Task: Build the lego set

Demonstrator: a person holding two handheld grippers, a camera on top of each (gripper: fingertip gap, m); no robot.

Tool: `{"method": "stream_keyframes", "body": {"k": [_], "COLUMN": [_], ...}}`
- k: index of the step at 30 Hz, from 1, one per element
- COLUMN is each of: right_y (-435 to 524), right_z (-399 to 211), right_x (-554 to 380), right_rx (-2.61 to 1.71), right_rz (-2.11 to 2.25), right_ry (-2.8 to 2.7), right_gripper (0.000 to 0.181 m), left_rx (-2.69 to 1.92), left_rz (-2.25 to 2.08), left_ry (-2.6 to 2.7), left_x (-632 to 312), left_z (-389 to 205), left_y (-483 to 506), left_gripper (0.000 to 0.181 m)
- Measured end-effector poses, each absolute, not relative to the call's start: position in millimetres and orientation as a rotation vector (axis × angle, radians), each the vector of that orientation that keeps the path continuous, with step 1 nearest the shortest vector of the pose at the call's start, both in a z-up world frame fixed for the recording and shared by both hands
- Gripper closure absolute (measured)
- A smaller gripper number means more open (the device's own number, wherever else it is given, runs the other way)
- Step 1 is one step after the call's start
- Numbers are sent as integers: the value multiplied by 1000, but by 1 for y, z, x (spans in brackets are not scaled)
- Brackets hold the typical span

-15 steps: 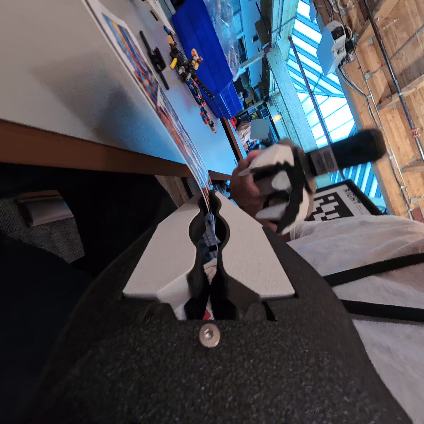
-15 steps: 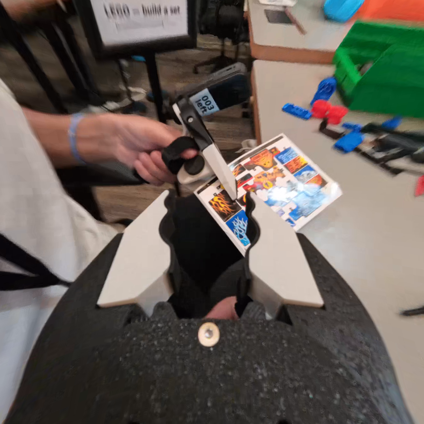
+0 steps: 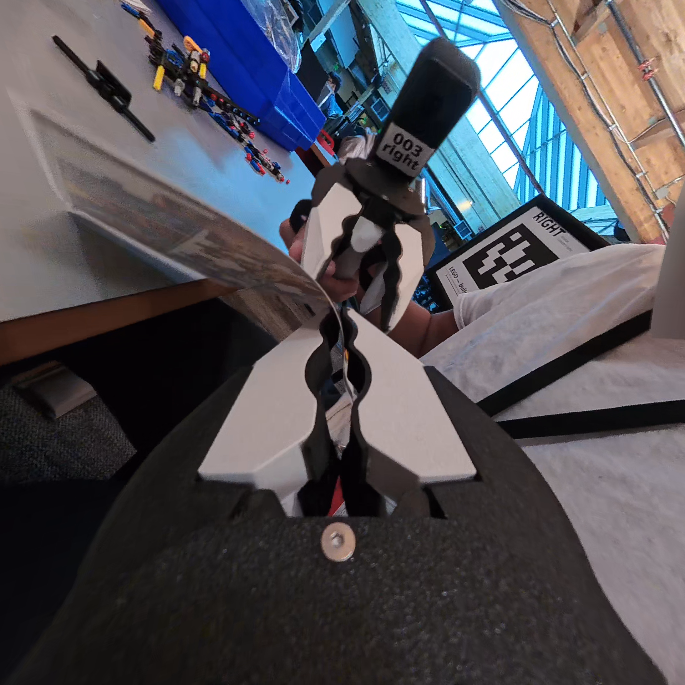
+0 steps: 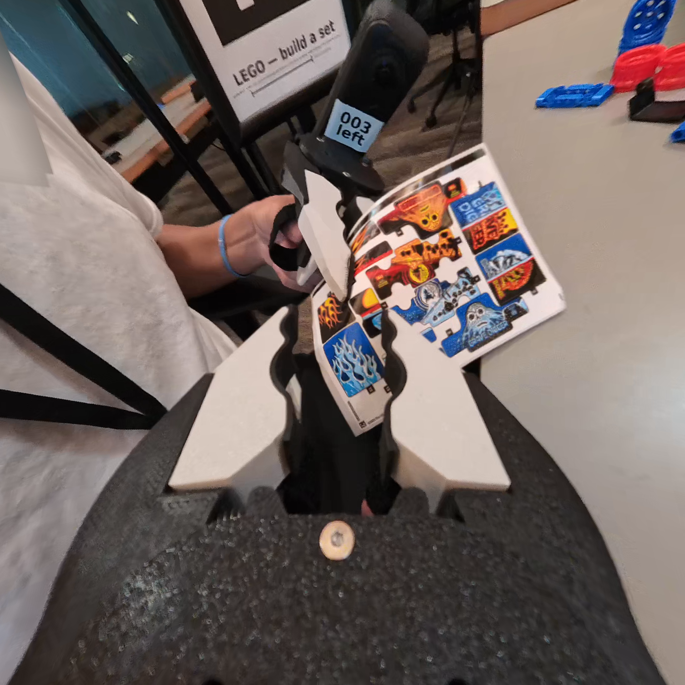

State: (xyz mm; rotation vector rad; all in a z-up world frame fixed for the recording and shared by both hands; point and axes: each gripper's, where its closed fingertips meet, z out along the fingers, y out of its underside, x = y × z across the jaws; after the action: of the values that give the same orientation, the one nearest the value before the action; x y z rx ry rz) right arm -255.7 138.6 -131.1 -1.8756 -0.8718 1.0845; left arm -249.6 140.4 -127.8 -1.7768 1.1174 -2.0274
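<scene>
fingers (image 4: 237, 419) white, wavy | body black, silver screw (image 4: 336, 540) | white sleeve (image 4: 92, 259)

Writing that can be read stands on four things: a white label (image 3: 402, 157) on the right gripper (image 4: 335, 318), a pale blue label (image 4: 352, 128) on the left gripper (image 3: 339, 318), the framed sign (image 4: 281, 48) at the far left, and several stickers of the sticker sheet (image 4: 444, 259).

1. Sticker sheet (image 3: 207, 237): printed face motion-blurred in the left wrist view; its near edge runs out of sight between the left gripper (image 3: 343, 315) fingers.
2. Sticker sheet's lower corner in the right wrist view: hidden behind a right gripper (image 4: 337, 315) finger.
3. Red and blue parts (image 4: 645, 70): blurred, cut by the frame edge.
</scene>
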Motion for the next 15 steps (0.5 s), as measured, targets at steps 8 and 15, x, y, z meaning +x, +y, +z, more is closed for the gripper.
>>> {"method": "stream_keyframes", "body": {"k": [8, 15], "right_y": [132, 140], "right_z": [-120, -101], "right_x": [-255, -235], "right_rx": [-1789, -1709], "right_rz": [1380, 1438], "right_ry": [-765, -645], "right_gripper": [143, 142], "left_rx": [-1692, -1626], "left_rz": [-2071, -2056], "left_ry": [1158, 1152], "left_x": [-249, -260], "left_z": [-121, -117], "left_y": [134, 144], "left_gripper": [181, 181]}}
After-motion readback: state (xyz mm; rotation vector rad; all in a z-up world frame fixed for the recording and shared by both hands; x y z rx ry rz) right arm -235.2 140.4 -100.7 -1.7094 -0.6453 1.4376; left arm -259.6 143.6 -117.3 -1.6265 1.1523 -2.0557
